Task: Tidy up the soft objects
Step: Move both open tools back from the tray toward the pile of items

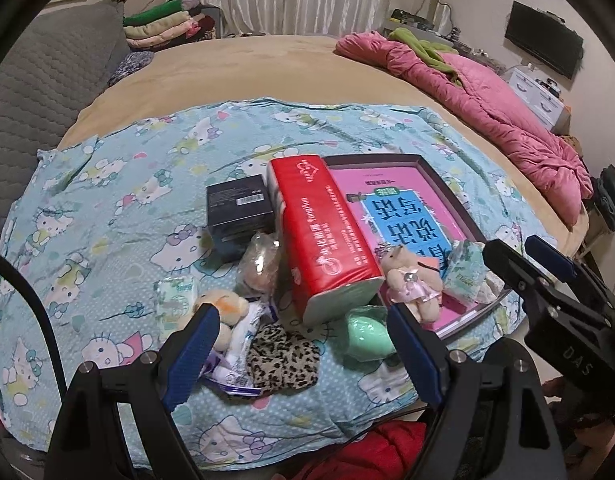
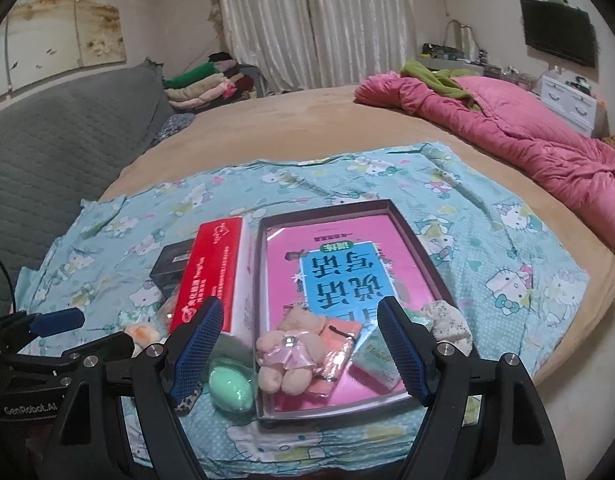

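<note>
A dark-rimmed tray (image 2: pixel 411 236) with a pink book inside lies on the Hello Kitty cloth (image 2: pixel 507 264). A small teddy bear in a pink dress (image 2: pixel 291 350) lies at the tray's near end beside an orange packet (image 2: pixel 335 356) and a tissue pack (image 2: pixel 377 360). My right gripper (image 2: pixel 299 344) is open above the bear. My left gripper (image 1: pixel 303 344) is open over a leopard-print cloth (image 1: pixel 281 356), with a green egg-shaped sponge (image 1: pixel 365 334) and an orange-beaked plush (image 1: pixel 223 306) near its fingers. A red tissue pack (image 1: pixel 323 232) lies left of the tray (image 1: pixel 451 188).
A black box (image 1: pixel 239 210), a clear bag (image 1: pixel 261 264) and a small tissue pack (image 1: pixel 175 296) lie on the cloth. A pink quilt (image 2: pixel 527 132) lies on the bed's right. Folded clothes (image 2: pixel 203 84) sit at the back. A grey headboard (image 2: pixel 59 140) is on the left.
</note>
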Action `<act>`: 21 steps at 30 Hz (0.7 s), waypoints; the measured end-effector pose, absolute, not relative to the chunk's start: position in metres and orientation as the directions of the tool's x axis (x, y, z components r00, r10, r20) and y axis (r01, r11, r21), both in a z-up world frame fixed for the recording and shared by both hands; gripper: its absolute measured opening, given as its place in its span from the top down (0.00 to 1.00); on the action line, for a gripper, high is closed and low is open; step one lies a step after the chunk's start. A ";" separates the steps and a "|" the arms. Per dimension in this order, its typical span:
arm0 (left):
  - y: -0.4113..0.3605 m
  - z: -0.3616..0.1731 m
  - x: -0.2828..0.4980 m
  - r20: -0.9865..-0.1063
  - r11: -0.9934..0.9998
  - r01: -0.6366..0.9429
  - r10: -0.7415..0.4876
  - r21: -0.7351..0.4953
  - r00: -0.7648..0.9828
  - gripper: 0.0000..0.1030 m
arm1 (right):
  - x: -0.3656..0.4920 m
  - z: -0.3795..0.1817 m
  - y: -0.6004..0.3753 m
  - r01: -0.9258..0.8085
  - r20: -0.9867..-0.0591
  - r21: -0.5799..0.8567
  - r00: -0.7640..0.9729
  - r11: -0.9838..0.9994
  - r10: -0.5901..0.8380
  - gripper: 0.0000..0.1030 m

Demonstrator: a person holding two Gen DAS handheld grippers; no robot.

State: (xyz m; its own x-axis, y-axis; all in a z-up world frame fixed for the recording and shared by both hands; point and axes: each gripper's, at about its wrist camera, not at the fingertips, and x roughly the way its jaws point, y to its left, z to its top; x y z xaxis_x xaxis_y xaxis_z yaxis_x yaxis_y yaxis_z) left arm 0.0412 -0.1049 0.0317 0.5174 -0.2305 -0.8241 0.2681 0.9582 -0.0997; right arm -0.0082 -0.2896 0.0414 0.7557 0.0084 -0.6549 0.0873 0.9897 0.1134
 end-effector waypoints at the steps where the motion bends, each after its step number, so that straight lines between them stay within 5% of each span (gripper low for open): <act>1: -0.102 0.031 0.041 -0.824 0.959 0.263 -0.231 -0.104 0.518 0.17 | -0.008 0.041 -0.287 0.078 -0.657 0.111 0.754 0.991 0.014 0.22; 21: -0.014 0.015 0.046 -0.827 0.986 0.094 -0.166 -0.137 0.537 0.17 | -0.009 0.030 -0.236 -0.074 -0.690 0.036 0.720 0.997 0.078 0.22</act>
State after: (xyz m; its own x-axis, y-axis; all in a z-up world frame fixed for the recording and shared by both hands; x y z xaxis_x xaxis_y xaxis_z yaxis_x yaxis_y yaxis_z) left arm 0.0458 -0.0142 0.0154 0.5368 -0.1660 -0.8272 0.0936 0.9861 -0.1371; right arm -0.0092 -0.2359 0.0295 0.7197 0.0784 -0.6898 -0.0737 0.9966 0.0364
